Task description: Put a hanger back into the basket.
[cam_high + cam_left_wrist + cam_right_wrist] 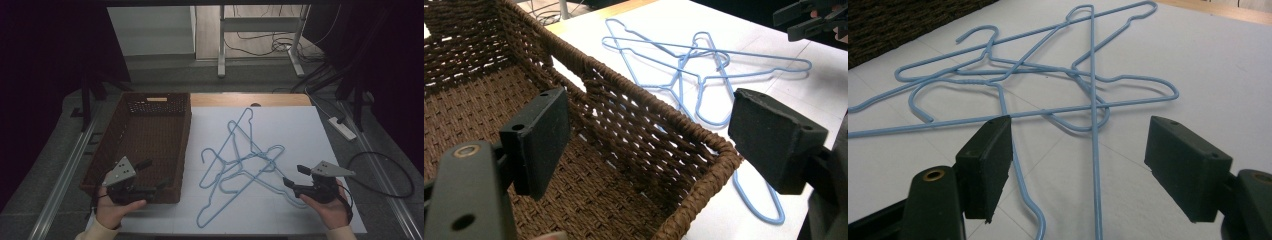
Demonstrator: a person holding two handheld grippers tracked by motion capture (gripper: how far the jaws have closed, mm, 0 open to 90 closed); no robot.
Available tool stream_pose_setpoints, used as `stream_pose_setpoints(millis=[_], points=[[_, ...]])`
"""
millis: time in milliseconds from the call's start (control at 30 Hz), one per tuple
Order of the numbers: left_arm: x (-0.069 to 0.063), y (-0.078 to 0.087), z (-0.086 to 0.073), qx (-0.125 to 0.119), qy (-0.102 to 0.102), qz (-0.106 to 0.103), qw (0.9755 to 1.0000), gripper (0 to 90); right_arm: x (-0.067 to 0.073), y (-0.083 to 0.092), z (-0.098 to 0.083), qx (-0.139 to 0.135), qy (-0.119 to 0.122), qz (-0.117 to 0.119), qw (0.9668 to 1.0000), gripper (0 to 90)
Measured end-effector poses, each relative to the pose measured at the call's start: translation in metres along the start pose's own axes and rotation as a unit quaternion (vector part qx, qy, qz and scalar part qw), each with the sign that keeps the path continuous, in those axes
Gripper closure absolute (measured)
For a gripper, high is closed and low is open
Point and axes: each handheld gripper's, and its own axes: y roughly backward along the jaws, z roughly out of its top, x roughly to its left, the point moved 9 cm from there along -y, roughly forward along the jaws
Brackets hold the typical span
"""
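1. The right gripper [294,176] has its jaws spread, nothing between them, near the table's front right corner.
2. The left gripper [151,175] also has its jaws spread, empty, above the brown basket's [135,172] front right corner.
3. The blue wire hangers [240,165] lie tangled mid-table on the white sheet [300,130], just beside the right gripper.
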Motion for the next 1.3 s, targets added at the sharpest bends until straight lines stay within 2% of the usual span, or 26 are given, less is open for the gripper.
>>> stream_pose_setpoints(millis=[333,500,733,767,833,867,1200,1233,1267,1300], points=[[0.000,-0.002,-0.003,0.005,-0.001,0.002,1.0000,18.3,0.003,-0.006,0.001,0.026,0.014,0.004,0.9996,25.5],[0.000,0.000,-0.002,0.004,0.001,0.005,1.0000,18.4,0.009,-0.014,0.012,0.042,0.030,0.012,0.9986,24.8],[-0.001,0.000,-0.001,0.004,0.000,0.005,1.0000,18.5,0.016,-0.027,0.024,0.067,0.038,0.022,0.9968,26.1],[-0.001,0.000,-0.001,0.004,0.000,0.005,1.0000,18.5,0.020,-0.035,0.028,0.082,0.043,0.030,0.9952,26.4],[-0.001,0.000,-0.001,0.004,-0.001,0.005,1.0000,18.5,0.022,-0.037,0.029,0.088,0.045,0.033,0.9945,26.7],[-0.001,0.001,0.000,0.003,-0.001,0.005,1.0000,18.5,0.027,-0.047,0.033,0.106,0.055,0.039,0.9921,27.7],[-0.001,0.001,0.000,0.003,-0.001,0.005,1.0000,18.5,0.042,-0.084,0.037,0.172,0.077,0.059,0.9803,37.1],[0.000,0.001,0.000,0.004,-0.001,0.005,1.0000,18.5,0.042,-0.084,0.037,0.172,0.077,0.059,0.9803,37.1],[0.000,0.001,-0.001,0.004,-0.001,0.006,1.0000,18.5,0.045,-0.093,0.038,0.190,0.082,0.064,0.9762,40.4],[0.000,0.001,-0.001,0.004,-0.001,0.005,1.0000,18.5,0.046,-0.094,0.038,0.195,0.083,0.063,0.9753,41.5]])
